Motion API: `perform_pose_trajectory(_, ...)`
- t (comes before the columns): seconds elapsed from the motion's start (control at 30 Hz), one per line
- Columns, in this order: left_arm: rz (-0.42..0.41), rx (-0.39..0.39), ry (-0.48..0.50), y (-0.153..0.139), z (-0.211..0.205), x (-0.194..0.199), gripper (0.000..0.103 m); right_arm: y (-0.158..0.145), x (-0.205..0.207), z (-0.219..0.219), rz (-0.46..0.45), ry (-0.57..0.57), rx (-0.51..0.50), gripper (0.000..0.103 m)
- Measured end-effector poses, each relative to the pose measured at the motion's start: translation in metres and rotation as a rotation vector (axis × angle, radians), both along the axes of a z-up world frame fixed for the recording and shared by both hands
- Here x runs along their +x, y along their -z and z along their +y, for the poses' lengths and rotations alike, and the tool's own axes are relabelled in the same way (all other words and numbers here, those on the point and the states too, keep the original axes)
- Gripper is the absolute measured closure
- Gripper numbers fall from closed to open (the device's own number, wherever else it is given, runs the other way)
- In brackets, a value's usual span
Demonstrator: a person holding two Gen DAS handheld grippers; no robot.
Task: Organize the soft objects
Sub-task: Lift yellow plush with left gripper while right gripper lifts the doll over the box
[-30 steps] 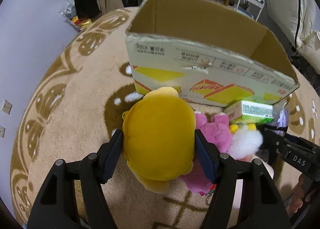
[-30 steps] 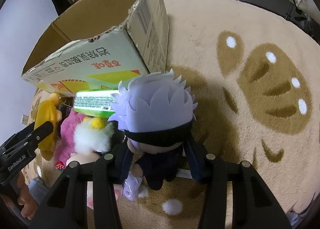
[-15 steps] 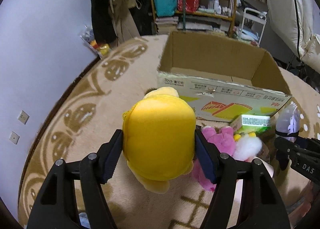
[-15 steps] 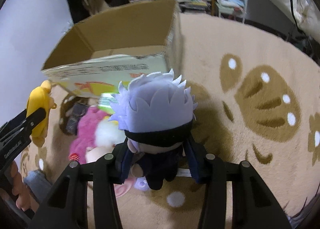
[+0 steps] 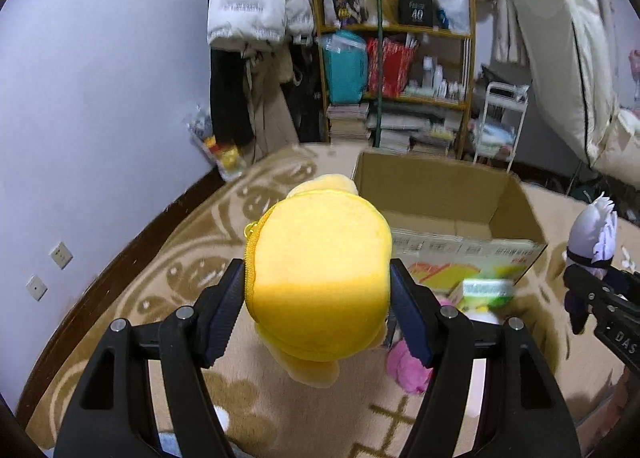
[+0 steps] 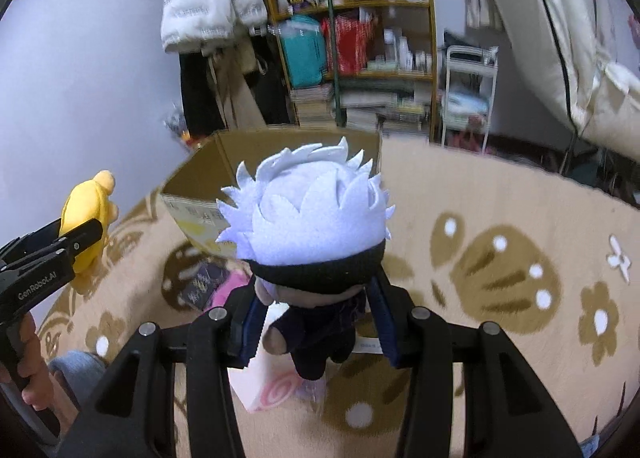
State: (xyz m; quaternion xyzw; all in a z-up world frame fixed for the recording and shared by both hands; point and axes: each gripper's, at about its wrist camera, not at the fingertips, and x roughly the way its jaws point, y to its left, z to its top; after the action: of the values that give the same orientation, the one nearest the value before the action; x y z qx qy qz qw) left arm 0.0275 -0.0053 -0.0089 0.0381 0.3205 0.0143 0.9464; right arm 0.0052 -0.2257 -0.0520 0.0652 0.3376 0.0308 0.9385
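Observation:
My left gripper (image 5: 320, 302) is shut on a yellow plush toy (image 5: 320, 278) and holds it high above the rug, near the open cardboard box (image 5: 448, 193). My right gripper (image 6: 316, 310) is shut on a white-haired doll in dark clothes (image 6: 312, 217), also lifted, in front of the box (image 6: 200, 177). The doll shows at the right edge of the left wrist view (image 5: 592, 238); the yellow plush shows at the left of the right wrist view (image 6: 86, 217). A pink plush (image 5: 408, 366) and other soft things lie on the rug before the box.
A round beige rug (image 6: 500, 258) with brown patterns covers the floor. A green-and-white carton (image 5: 484, 290) lies by the box front. A cluttered shelf (image 5: 400, 77), hanging coats (image 5: 256, 37) and a white cart (image 5: 500, 117) stand behind the box. A bed (image 5: 580, 77) is at right.
Both grippers have risen well above the rug with their toys still held. The box now appears lower and farther, and its inside is in view.

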Motion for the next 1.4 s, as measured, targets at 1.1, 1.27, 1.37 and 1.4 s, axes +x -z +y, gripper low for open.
perform_pose_trajectory(1.1,-0.271,0.067,0.085,-0.067,-0.037,0.068,0.034,-0.099,0.073,0.045,-0.381,0.003,-0.167,0.053)
perform_pose_trajectory(1.27,-0.235,0.049,0.114,-0.051,-0.032,0.092,0.034,-0.085,0.089,0.048,-0.358,-0.021,-0.161,0.053)
perform_pose_trajectory(1.37,-0.213,0.054,0.12,-0.04,-0.036,0.1,0.034,-0.072,0.096,0.047,-0.334,-0.033,-0.155,0.052)
perform_pose_trajectory(1.4,-0.199,0.043,0.123,-0.036,-0.036,0.104,0.034,-0.067,0.098,0.046,-0.326,-0.035,-0.154,0.052)
